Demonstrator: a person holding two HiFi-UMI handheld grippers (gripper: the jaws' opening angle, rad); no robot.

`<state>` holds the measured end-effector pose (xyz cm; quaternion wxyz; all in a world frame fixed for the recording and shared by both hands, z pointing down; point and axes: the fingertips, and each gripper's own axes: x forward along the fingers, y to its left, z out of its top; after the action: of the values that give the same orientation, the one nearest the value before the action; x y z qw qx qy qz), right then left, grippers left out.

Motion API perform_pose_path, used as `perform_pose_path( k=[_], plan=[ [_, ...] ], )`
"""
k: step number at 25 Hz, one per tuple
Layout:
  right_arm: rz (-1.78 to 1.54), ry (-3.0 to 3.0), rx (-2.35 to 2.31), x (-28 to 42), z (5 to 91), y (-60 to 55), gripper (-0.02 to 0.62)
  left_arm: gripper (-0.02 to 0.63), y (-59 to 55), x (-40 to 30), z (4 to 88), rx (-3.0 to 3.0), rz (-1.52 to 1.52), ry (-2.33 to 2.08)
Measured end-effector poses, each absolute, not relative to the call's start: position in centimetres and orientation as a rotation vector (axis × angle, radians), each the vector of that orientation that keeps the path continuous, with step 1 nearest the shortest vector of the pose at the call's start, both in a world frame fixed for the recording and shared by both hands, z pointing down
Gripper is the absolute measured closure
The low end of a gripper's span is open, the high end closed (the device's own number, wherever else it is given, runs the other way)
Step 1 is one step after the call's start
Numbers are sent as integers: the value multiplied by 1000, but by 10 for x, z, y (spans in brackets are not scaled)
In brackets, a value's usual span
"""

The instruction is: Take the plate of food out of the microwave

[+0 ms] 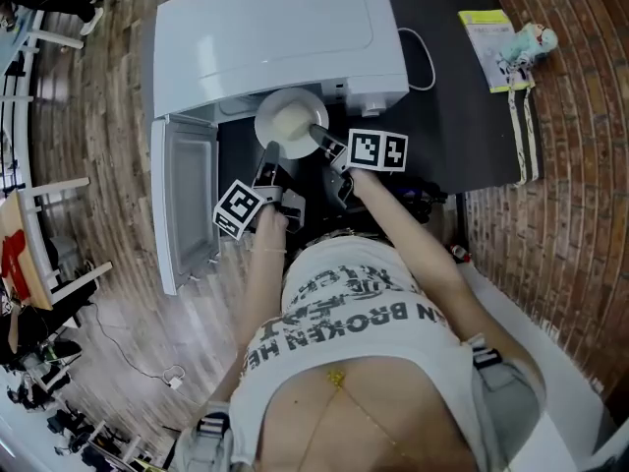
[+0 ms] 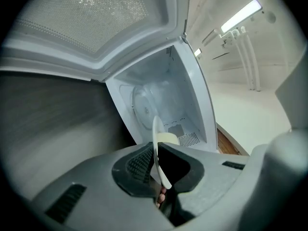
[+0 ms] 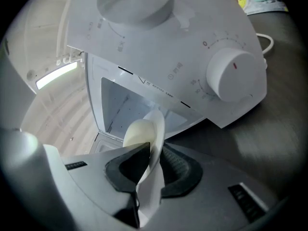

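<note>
White nearly everywhere: a white plate [image 1: 278,106] carrying a pale mound of food [image 1: 291,124] hangs at the mouth of the white microwave [image 1: 285,32], just in front of the opening and up off the dark table [image 1: 462,106]. We have it pinched from two sides.

Our left gripper [image 1: 271,149] is clamped on the plate's near-left rim. In the left gripper view the thin edge runs straight between the jaws, with the ribbed pads pressing on both faces of it. Our right gripper [image 1: 317,132] bites the right rim the same way, jaws closed on the edge and the food lying just beyond them.

The microwave door [image 1: 185,200] stands swung wide to the left, reaching toward us. Far inside the cavity, well apart from the plate, we can make out the round turntable [image 2: 144,105]. In the right gripper view the control panel sits to the right of the opening, with a large round knob [image 3: 231,74] close by and a second knob [image 3: 137,1] farther along.

A white cable [image 1: 418,62] loops out at the microwave's right side. On the far right of the table lies a yellow-green booklet [image 1: 488,42], with a small pale toy [image 1: 533,39] just beside it.
</note>
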<state>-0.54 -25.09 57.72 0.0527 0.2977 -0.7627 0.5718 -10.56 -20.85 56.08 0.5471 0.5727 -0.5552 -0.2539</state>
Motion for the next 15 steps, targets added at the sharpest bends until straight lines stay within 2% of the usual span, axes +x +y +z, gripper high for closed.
perform_pose_path(
  k=[15],
  plan=[
    [1629, -2355, 846, -9, 560, -212, 532, 580, -164, -105, 551, 1352, -652, -1317]
  ],
)
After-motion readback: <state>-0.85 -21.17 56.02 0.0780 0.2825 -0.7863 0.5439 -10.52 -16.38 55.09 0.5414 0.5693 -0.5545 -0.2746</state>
